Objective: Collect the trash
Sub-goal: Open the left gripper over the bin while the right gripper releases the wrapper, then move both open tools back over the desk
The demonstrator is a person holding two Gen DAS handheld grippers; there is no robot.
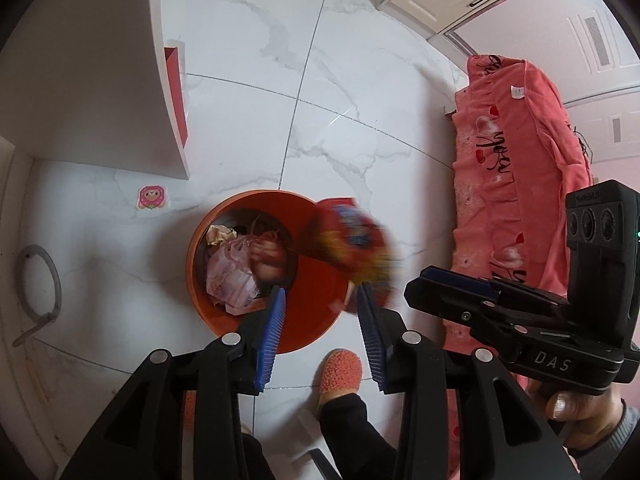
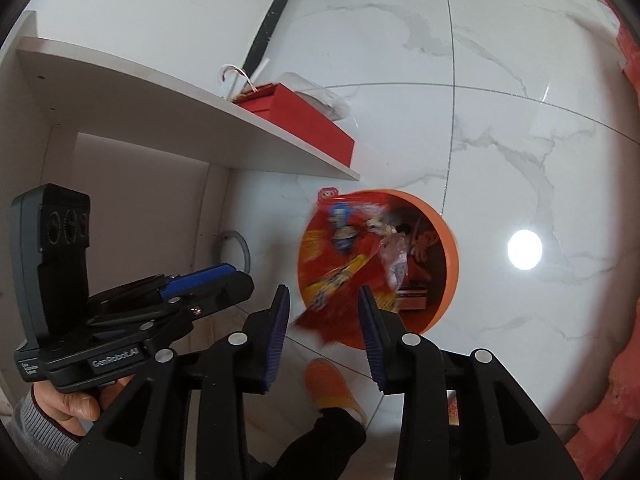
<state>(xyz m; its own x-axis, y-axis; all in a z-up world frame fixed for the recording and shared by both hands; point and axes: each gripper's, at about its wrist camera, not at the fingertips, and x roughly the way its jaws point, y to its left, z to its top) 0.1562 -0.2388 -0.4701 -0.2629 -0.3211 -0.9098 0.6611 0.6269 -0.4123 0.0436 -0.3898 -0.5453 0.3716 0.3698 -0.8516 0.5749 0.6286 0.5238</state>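
Observation:
An orange bin (image 1: 308,316) stands on the marble floor, holding crumpled paper (image 1: 221,235) and a pink plastic bag (image 1: 230,280). A red and yellow snack bag (image 1: 356,240), blurred, hangs over the bin's right rim just beyond my left gripper (image 1: 321,290), whose blue pads stand apart with nothing between them. In the right wrist view the same snack bag (image 2: 340,276) covers the left half of the bin (image 2: 451,240). Its lower corner reaches between the pads of my right gripper (image 2: 324,292), which stand apart and do not press on it. Both grippers point down at the bin, side by side.
A white shelf (image 2: 160,108) with a red box (image 2: 304,120) stands left of the bin. Furniture draped in pink cloth (image 1: 512,160) rises on the right. A person's orange slipper (image 1: 340,372) is just in front of the bin. A grey hose loop (image 1: 44,280) lies by the wall.

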